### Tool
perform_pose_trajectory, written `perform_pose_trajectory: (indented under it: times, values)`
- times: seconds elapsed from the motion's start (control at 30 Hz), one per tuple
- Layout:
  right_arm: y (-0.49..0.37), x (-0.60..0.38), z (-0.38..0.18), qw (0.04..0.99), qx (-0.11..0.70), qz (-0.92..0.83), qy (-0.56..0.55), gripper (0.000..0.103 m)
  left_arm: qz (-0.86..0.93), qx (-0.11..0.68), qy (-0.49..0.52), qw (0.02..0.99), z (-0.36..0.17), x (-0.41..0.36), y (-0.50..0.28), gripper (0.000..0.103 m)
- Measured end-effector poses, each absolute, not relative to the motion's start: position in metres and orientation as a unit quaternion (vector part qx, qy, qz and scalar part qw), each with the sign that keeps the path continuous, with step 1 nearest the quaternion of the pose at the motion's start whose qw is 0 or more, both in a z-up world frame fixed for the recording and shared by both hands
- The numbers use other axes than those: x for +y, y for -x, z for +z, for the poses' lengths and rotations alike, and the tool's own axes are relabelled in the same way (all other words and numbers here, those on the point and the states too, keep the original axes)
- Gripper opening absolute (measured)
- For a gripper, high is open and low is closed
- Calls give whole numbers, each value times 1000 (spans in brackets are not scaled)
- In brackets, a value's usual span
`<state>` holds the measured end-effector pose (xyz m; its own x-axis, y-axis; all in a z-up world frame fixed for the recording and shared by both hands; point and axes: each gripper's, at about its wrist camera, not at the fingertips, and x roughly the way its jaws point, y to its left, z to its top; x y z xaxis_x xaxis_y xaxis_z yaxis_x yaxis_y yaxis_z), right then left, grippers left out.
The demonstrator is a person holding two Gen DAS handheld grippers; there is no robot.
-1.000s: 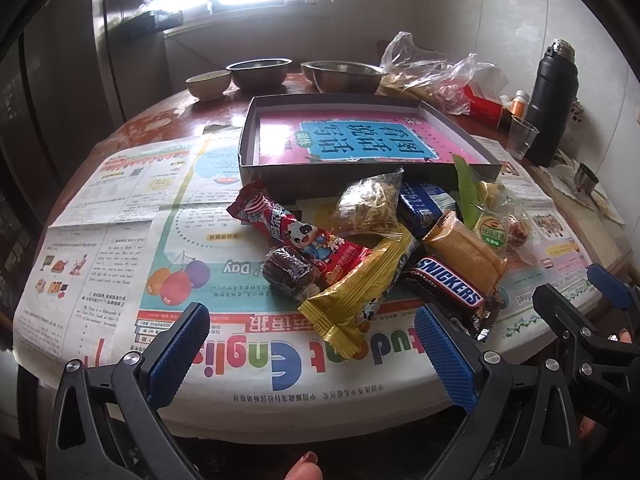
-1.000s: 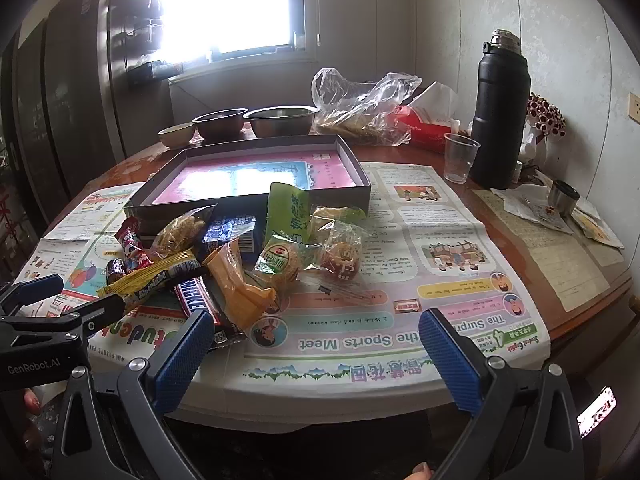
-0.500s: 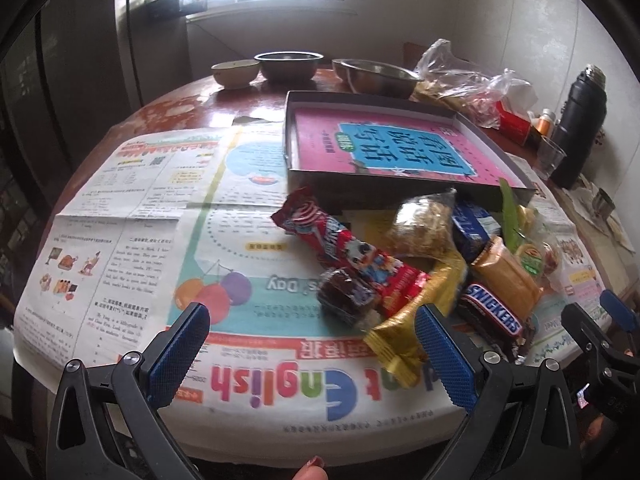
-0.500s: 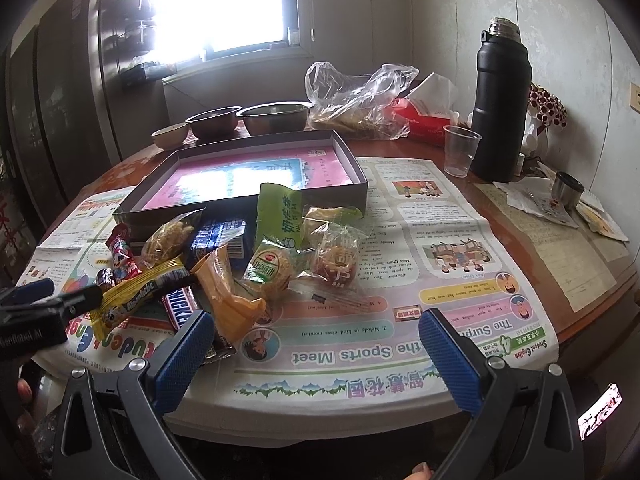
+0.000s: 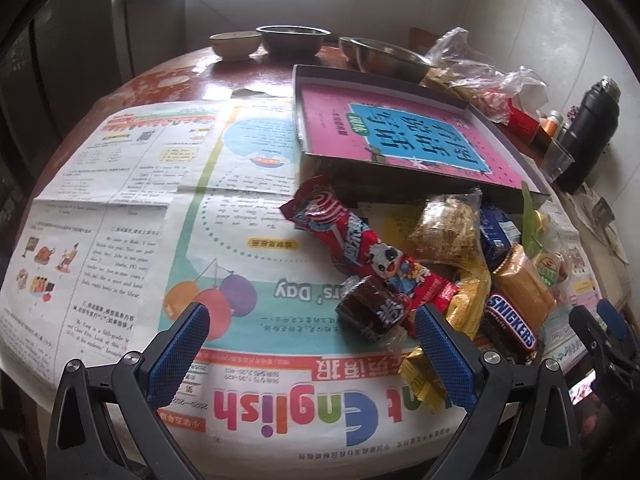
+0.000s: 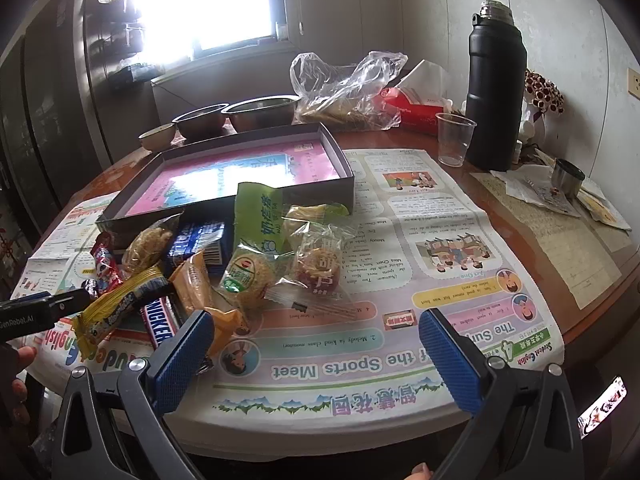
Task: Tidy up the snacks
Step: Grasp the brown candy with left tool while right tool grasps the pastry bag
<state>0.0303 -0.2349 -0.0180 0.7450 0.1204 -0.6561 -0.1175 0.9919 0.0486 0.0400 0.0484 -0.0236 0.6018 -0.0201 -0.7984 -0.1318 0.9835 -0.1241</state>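
A pile of snacks lies on newspaper in front of a shallow dark box [image 5: 400, 168] with a pink book inside [image 6: 224, 176]. The pile holds a red wrapper [image 5: 352, 236], a dark round cake [image 5: 372, 308], a yellow bar [image 5: 468, 300], a Snickers bar [image 5: 510, 328] and clear-wrapped pastries [image 6: 320, 268]. My left gripper [image 5: 308, 348] is open and empty, low at the near table edge, its right finger close to the dark cake. My right gripper [image 6: 312, 356] is open and empty, its left finger beside an orange pack [image 6: 200, 292].
Bowls [image 5: 294, 38] stand at the back of the round table. A plastic bag [image 6: 344, 88], a black flask [image 6: 496, 96], a clear cup [image 6: 454, 140] and a small metal cup [image 6: 568, 178] stand at the back right. Papers [image 6: 560, 240] lie on the right.
Both grippers have moved forward toward the snack pile; the left view has shifted left and closer. Both stay open, and the snacks have not moved.
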Motion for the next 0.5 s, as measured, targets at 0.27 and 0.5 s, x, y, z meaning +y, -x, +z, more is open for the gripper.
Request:
perform_pose_trajectory:
  times: [0.27, 0.5]
  values:
    - [-40, -250, -19, 935, 351, 45, -17, 103, 10, 452, 76, 889, -29, 45, -47, 89]
    - [-57, -265, -22, 931, 361, 32, -34, 103, -8, 447, 64, 892, -30, 40, -48, 76]
